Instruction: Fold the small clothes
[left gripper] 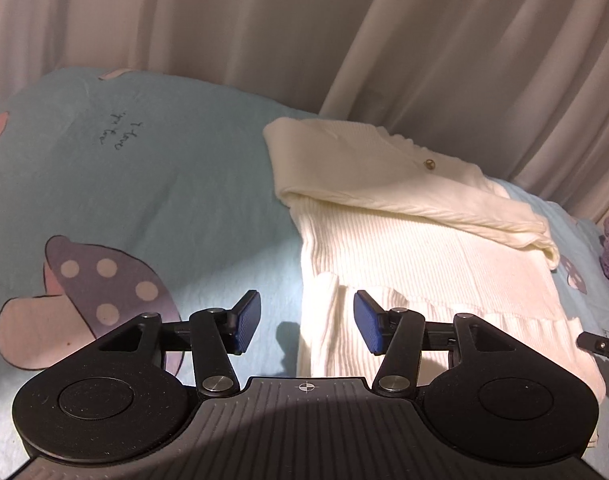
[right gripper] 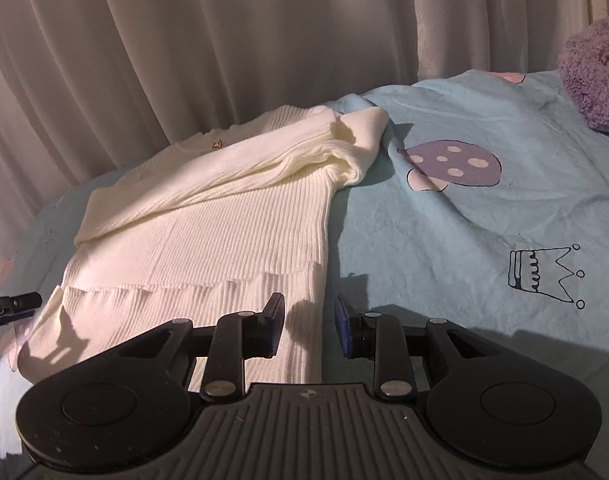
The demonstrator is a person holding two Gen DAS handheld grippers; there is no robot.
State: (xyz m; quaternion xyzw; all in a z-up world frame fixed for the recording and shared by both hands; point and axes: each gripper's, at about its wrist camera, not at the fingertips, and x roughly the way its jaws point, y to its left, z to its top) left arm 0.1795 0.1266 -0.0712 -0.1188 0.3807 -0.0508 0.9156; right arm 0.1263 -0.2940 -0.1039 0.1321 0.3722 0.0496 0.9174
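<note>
A small cream ribbed knit top (left gripper: 416,248) lies flat on a light blue bedsheet (left gripper: 164,168), its sleeves folded across the chest and a gold button (left gripper: 429,164) near the neck. My left gripper (left gripper: 307,322) is open and empty over the hem's left corner. In the right wrist view the same top (right gripper: 208,232) lies left of centre. My right gripper (right gripper: 309,328) is open and empty, straddling the hem's right edge. The tip of the left gripper shows at that view's left edge (right gripper: 12,304).
The bedsheet (right gripper: 464,240) carries mushroom (right gripper: 452,164) and crown (right gripper: 544,276) prints. Beige curtains (right gripper: 224,40) hang close behind the bed. A purple fluffy item (right gripper: 596,72) sits at the far right. Open sheet lies left of the top in the left wrist view.
</note>
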